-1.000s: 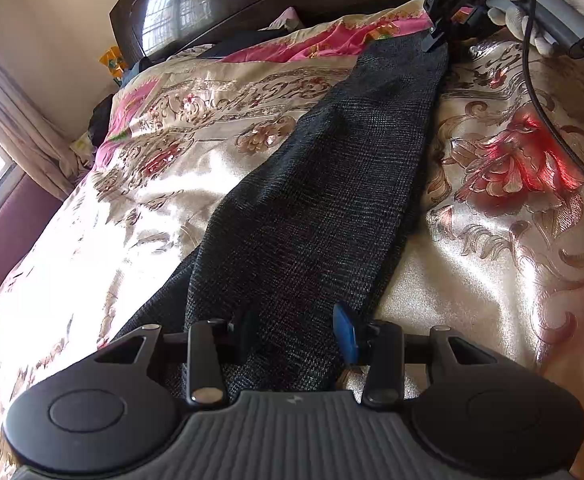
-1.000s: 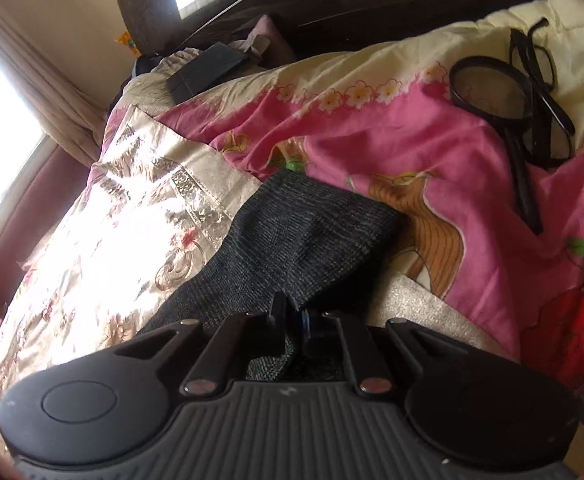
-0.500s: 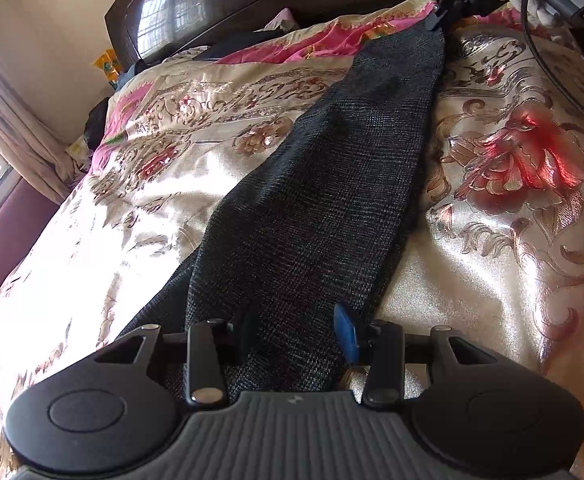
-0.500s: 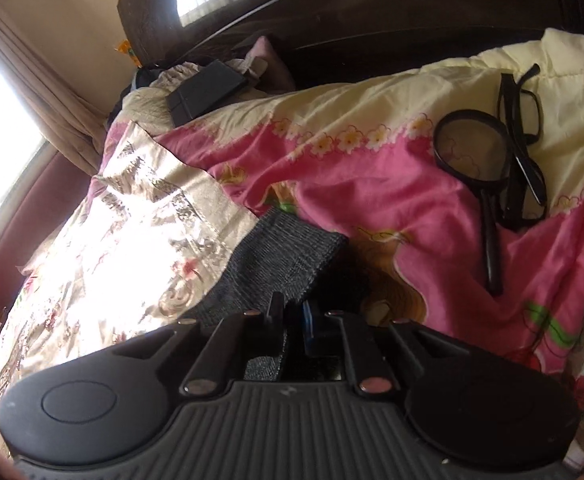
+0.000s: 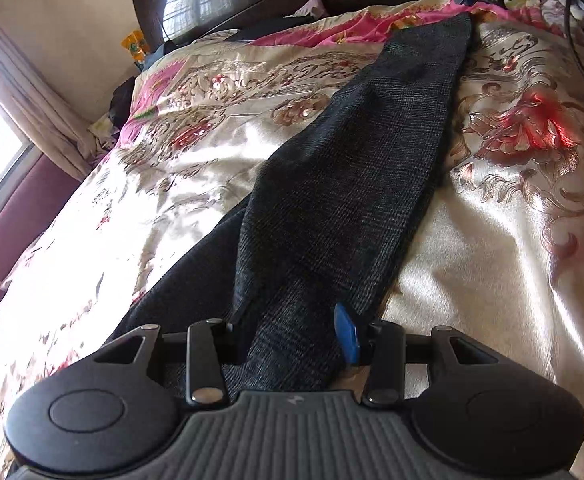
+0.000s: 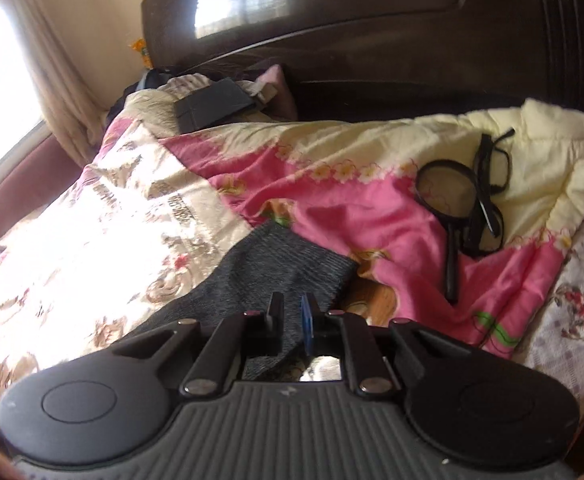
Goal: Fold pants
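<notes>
Over the bedspread (image 5: 492,280), both claws parted: left claw (image 5: 292,332) astride pants (image 5: 352,184), right claw (image 6: 292,316) at hem.

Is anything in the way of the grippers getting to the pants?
Nothing visible. The pants lie stretched over the bedspread, and fabric sits right between each gripper's fingers: left gripper at one end, right gripper at the other. The magnifying glass and eyeglasses lie off to the side.
</notes>
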Action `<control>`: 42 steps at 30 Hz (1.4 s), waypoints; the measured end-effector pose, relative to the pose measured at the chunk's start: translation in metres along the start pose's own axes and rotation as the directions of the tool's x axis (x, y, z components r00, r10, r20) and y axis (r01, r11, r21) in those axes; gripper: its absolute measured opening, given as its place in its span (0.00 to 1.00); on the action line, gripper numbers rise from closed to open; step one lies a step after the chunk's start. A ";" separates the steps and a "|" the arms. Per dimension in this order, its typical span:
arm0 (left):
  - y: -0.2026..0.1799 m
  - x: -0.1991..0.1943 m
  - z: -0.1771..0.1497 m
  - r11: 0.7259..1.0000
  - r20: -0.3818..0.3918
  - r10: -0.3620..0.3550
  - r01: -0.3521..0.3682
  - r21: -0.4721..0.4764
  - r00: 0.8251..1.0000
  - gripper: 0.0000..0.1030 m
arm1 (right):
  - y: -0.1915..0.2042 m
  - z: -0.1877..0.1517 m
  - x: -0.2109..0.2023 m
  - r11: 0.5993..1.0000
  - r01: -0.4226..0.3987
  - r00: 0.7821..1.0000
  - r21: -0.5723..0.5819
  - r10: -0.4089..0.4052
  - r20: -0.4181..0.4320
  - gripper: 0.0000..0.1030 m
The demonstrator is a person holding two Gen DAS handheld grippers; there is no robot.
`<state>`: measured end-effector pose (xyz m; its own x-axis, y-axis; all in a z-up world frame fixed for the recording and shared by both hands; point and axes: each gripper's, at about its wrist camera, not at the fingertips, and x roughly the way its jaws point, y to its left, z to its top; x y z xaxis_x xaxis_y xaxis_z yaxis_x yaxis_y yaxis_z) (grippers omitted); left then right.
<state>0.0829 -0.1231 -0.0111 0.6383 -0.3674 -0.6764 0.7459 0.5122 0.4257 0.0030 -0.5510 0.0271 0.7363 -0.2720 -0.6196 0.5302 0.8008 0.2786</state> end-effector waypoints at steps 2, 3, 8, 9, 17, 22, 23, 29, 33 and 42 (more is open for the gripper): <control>0.012 -0.007 -0.005 1.000 0.010 0.022 -0.022 -0.004 1.000 0.56 | 0.035 -0.002 0.003 0.989 -0.107 0.993 -0.101 0.101 -0.063 0.21; 0.018 -0.008 -0.006 0.999 0.013 0.037 -0.037 -0.003 0.999 0.56 | 0.061 -0.004 0.009 0.970 -0.186 0.979 -0.154 0.169 -0.114 0.23; 0.058 -0.008 -0.023 0.992 0.005 0.124 -0.124 -0.002 0.992 0.56 | 0.191 -0.023 0.053 0.791 -0.547 0.819 -0.274 0.439 -0.368 0.26; 0.065 -0.007 -0.028 0.991 -0.003 0.137 -0.137 -0.009 0.991 0.56 | 0.216 -0.028 0.064 0.749 -0.595 0.782 -0.290 0.458 -0.423 0.28; 0.094 0.001 -0.079 0.983 -0.027 0.139 -0.141 -0.117 0.990 0.57 | 0.305 -0.074 0.139 0.564 -0.781 0.538 -0.269 0.386 -0.749 0.31; 0.096 -0.002 -0.096 0.980 0.002 0.121 -0.119 -0.159 0.993 0.57 | 0.319 -0.082 0.147 0.450 -0.869 0.370 -0.206 0.316 -0.873 0.45; 0.098 -0.002 -0.096 0.979 0.006 0.114 -0.111 -0.169 0.993 0.57 | 0.323 -0.080 0.145 0.436 -0.882 0.335 -0.178 0.314 -0.888 0.49; 0.106 -0.002 -0.101 0.979 0.025 0.080 -0.074 -0.191 0.996 0.58 | 0.336 -0.089 0.165 0.399 -0.897 0.314 -0.190 0.274 -0.909 0.47; 0.104 -0.002 -0.102 0.980 0.029 0.089 -0.082 -0.183 0.996 0.61 | 0.355 -0.098 0.173 0.355 -0.934 0.100 0.045 0.381 -0.919 0.52; 0.097 -0.006 -0.106 0.976 0.033 0.131 -0.123 -0.182 0.991 0.63 | 0.348 -0.072 0.174 0.317 -0.890 0.068 0.327 0.803 -0.593 0.54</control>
<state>0.1311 0.0113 -0.0299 0.7362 -0.3224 -0.5951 0.6148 0.6862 0.3887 0.2856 -0.2816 -0.0366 0.2265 0.9405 -0.2534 -0.3498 0.3213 0.8800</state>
